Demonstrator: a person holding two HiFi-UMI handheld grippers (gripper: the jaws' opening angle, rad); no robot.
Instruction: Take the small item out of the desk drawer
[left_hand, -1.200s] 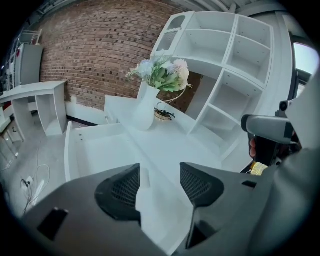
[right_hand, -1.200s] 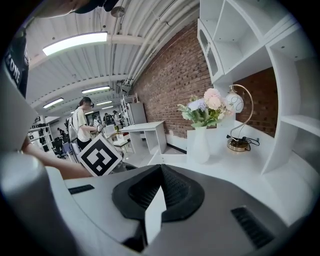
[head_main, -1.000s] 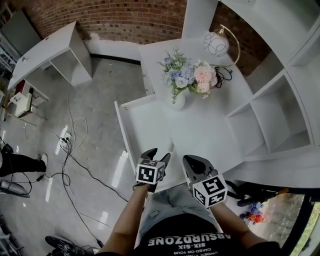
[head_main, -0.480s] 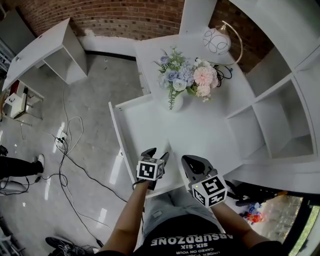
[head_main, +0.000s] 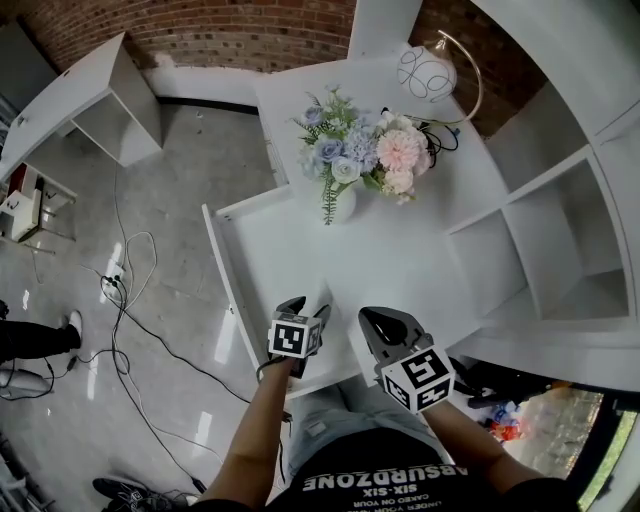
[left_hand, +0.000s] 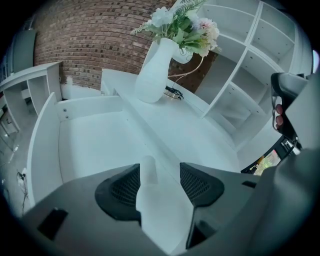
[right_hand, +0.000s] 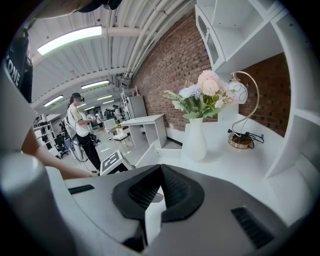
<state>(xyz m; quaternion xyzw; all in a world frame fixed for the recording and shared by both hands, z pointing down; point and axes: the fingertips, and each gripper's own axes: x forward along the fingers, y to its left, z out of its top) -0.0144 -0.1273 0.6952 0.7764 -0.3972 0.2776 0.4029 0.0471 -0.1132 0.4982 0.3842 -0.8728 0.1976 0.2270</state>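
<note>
Note white shelving (head_main: 560, 230) along the right edge of the worktop (head_main: 400, 270), also white. Find the drawer (head_main: 250, 250) standing open off the worktop's left edge. See a white vase of flowers (head_main: 340, 200) upright near that left edge, beyond both grippers. Log a globe lamp (head_main: 428, 75) near the far edge behind it.

Read the right gripper (head_main: 375, 322) as jaws together with nothing between them, above the worktop's near edge. Read the left gripper (head_main: 306, 310) as clamped on the small item (left_hand: 148, 170), a white bottle-like piece with its narrow end pointing forward past the pads. Place the small item over the drawer's near end, just beside the worktop's left edge. Cannot tell whether it touches the drawer floor.
</note>
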